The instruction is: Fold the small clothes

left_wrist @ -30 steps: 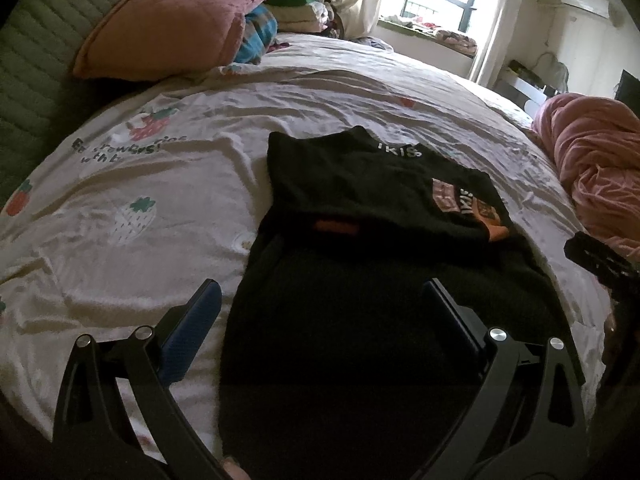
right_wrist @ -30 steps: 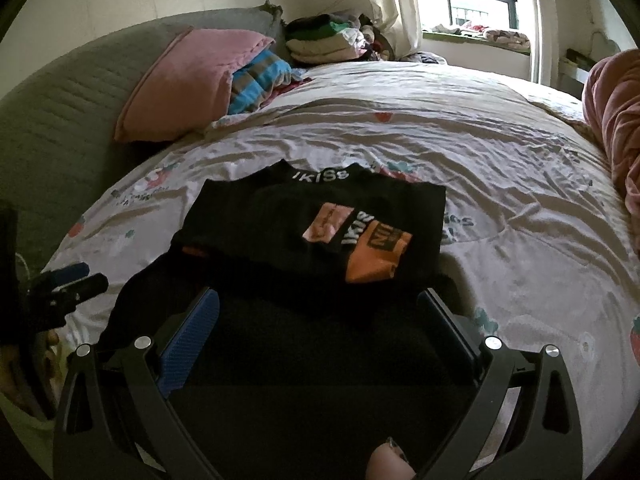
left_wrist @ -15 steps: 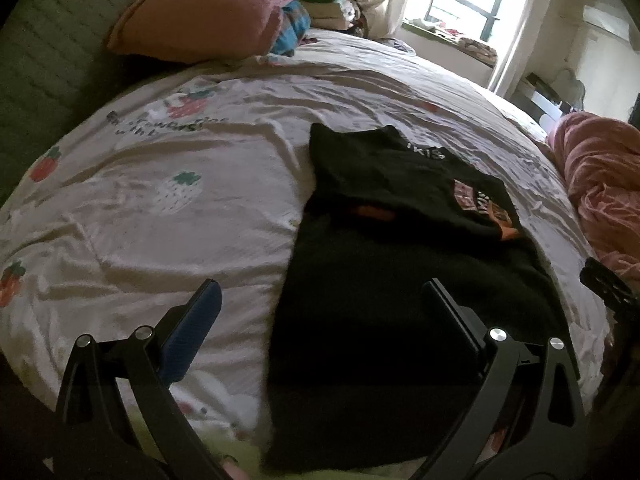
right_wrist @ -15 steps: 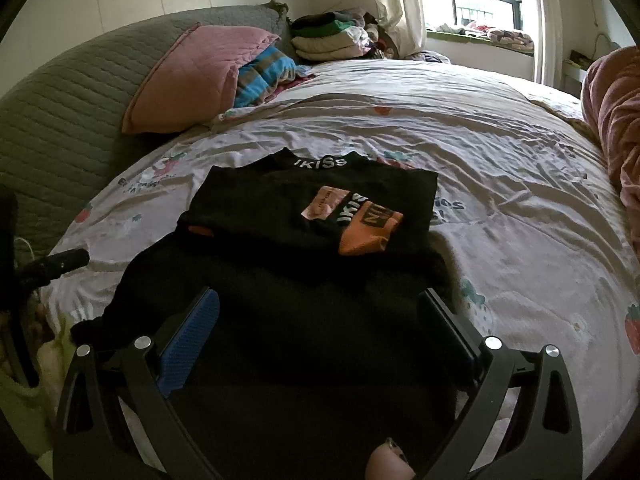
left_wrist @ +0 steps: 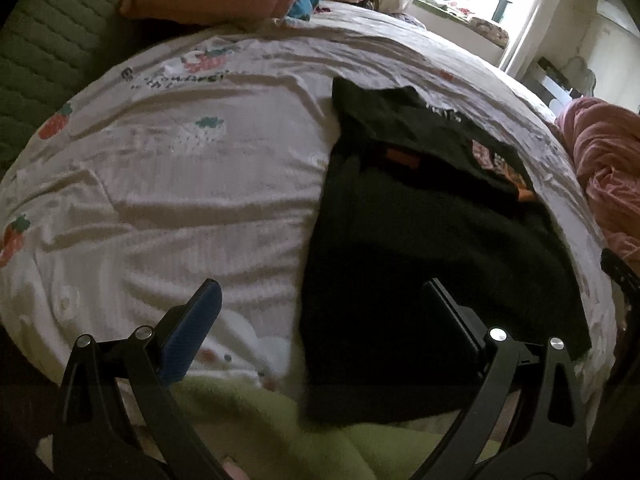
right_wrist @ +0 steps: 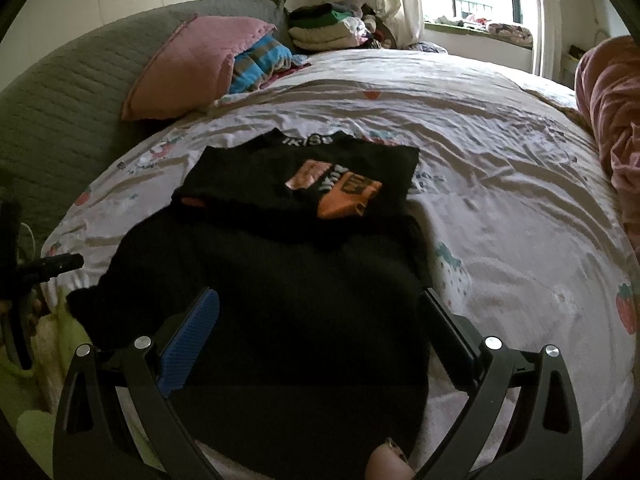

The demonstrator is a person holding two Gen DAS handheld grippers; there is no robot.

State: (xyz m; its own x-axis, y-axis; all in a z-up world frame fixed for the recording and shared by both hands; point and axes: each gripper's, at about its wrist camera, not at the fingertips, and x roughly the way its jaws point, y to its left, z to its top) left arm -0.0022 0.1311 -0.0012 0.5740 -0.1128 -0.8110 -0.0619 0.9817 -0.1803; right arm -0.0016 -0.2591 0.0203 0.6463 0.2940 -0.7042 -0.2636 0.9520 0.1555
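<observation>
A black garment [left_wrist: 420, 264] [right_wrist: 280, 300] lies spread flat on the bed, its near hem at the mattress edge. On its far end rests a folded black shirt [left_wrist: 412, 136] [right_wrist: 304, 176] with an orange print and white letters. My left gripper [left_wrist: 320, 300] is open, hovering over the garment's near left corner and holding nothing. Above the garment's near half, my right gripper [right_wrist: 320, 312] is also open and holds nothing. The left gripper's tip [right_wrist: 56, 264] shows at the left edge of the right wrist view.
The bed sheet [right_wrist: 500, 184] is white with strawberry prints. A pink pillow [right_wrist: 196, 64], a striped cloth [right_wrist: 260, 60] and a clothes pile [right_wrist: 328, 28] sit at the far side. A pink blanket [right_wrist: 612, 120] lies at right. A green blanket [left_wrist: 256, 432] hangs below the near edge.
Both grippers have drawn back toward the near edge of the bed and risen, so more of the sheet and the garment's hem shows. The left view has swung left. The clothes lie unmoved.
</observation>
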